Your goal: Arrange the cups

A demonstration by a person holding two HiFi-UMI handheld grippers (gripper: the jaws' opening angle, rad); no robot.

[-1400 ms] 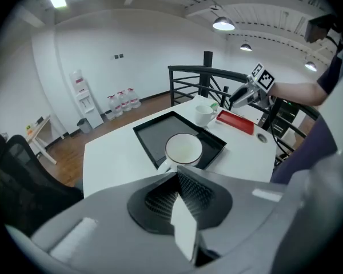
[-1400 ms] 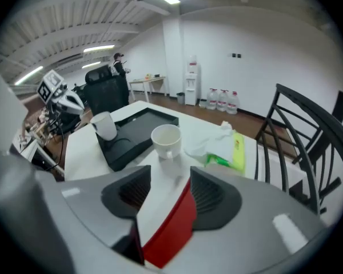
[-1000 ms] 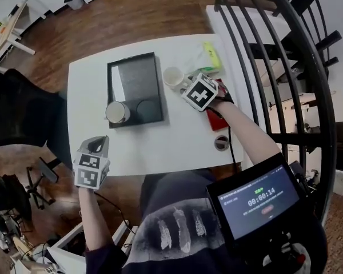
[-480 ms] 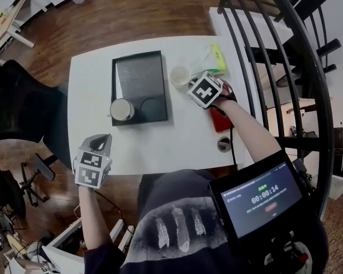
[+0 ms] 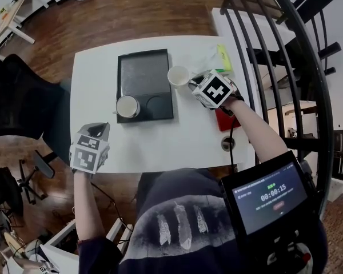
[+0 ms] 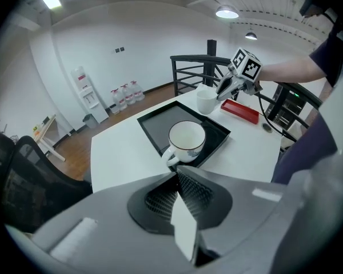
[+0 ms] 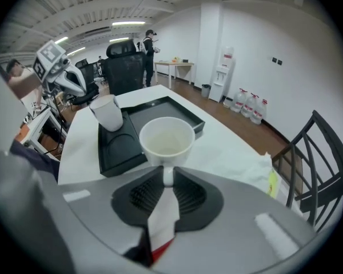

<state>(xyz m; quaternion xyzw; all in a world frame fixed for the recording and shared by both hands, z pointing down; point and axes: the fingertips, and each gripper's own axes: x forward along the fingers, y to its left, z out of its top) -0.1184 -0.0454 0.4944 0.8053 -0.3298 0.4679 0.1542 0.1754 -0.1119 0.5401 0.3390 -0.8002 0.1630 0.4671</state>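
White table (image 5: 160, 144): carries black tray (image 5: 142, 73) on far left half. Right gripper (image 7: 167, 178): jaws just been closing, now clamped on handle of white cup (image 7: 167, 140). This cup upright, off tray, just beside tray's right edge; lifted or resting, cannot tell. Left gripper (image 6: 176, 174): jaws together, nothing between, at table's near left edge. Second cup (image 5: 127, 106): upright on tray, near left corner.
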